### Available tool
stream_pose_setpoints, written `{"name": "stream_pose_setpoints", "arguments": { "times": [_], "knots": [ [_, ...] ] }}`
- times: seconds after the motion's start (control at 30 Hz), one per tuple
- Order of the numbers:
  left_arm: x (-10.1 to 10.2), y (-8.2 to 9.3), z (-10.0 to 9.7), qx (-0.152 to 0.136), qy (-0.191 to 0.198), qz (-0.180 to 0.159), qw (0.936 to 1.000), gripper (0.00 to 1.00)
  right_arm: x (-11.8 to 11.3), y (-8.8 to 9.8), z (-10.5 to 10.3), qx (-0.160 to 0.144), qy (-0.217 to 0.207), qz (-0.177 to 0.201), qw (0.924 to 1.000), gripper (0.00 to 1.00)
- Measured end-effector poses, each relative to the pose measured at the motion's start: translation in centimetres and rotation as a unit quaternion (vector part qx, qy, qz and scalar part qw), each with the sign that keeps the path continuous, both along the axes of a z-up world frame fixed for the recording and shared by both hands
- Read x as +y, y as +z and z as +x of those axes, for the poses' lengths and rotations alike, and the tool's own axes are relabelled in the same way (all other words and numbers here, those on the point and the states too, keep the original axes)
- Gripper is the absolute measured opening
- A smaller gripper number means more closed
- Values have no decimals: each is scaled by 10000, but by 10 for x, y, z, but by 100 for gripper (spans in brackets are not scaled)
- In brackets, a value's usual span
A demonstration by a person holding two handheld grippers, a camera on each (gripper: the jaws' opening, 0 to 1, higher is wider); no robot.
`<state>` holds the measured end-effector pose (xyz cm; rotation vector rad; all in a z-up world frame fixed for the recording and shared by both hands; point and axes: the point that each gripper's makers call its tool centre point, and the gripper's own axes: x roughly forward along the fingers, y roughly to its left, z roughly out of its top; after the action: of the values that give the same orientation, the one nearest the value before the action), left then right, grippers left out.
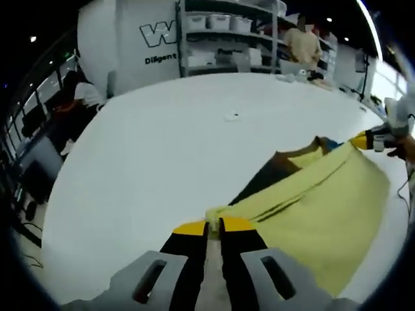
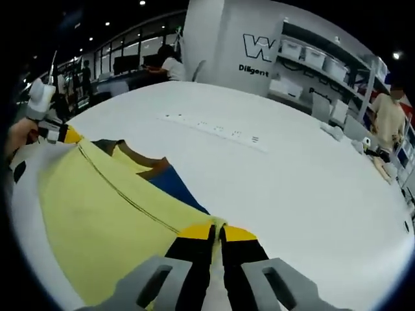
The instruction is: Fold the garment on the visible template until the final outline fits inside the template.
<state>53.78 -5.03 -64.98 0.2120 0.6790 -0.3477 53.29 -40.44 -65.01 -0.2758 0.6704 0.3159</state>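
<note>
Large white table [image 1: 162, 168] in a workshop; shelves [image 1: 227, 32] with bins behind, people at the edges. Yellow garment [image 1: 311, 207] stretched in the air between both grippers, over the table. Left gripper [image 1: 214, 228]: jaws pressed together, pinching one bunched corner. Right gripper [image 2: 217, 231]: jaws likewise closed on the opposite corner. Brown and blue fabric [image 2: 165, 178] shows under the yellow. White power strip [image 2: 214, 129] lies on the table farther off.
</note>
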Motion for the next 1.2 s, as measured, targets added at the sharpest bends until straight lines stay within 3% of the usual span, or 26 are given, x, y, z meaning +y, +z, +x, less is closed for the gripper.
{"name": "stream_pose_setpoints", "arguments": {
  "times": [0.17, 0.37, 0.47, 0.63, 0.77, 0.87, 0.93, 1.0, 1.03, 1.07, 1.1, 1.2],
  "knots": [
    [-7, 10, -7, -156, -618, 199, 9978, 29, 12, 11, -6, -88, 545, -147, 9984, 17],
    [-11, 13, -5, -415, -1373, 780, 9866, 40, 13, 8, -11, -88, 1260, -677, 9897, 22],
    [-9, 8, 0, -523, -1639, 1107, 9788, 42, 10, 2, -10, -83, 1402, -839, 9865, 24],
    [-3, -4, 9, -464, -1712, 1316, 9753, 40, 5, -11, -8, 0, 1805, -1255, 9755, 27],
    [-3, -3, 19, -443, -1452, 994, 9834, 39, 3, -17, 0, 30, 1784, -1233, 9762, 25],
    [-4, -3, 25, -472, -1365, 952, 9849, 38, 4, -15, 11, -35, 1642, -1163, 9795, 23],
    [-3, -3, 31, -491, -1173, 825, 9884, 37, 7, -14, 18, -73, 1395, -856, 9865, 23],
    [-1, -9, 32, -216, -680, 417, 9966, 38, 6, -13, 25, -32, 962, -366, 9947, 23],
    [-1, -10, 33, -171, -612, 321, 9975, 39, 5, -14, 27, 11, 754, -130, 9971, 23],
    [1, -10, 35, -182, -465, 236, 9985, 38, 4, -13, 30, 38, 491, 201, 9986, 24],
    [6, -8, 37, -187, -157, 77, 9997, 37, 3, -14, 32, 65, 318, 366, 9988, 25],
    [12, -4, 39, -197, 242, -237, 9992, 37, -3, -13, 33, 95, -100, 718, 9973, 26]
  ]
}}
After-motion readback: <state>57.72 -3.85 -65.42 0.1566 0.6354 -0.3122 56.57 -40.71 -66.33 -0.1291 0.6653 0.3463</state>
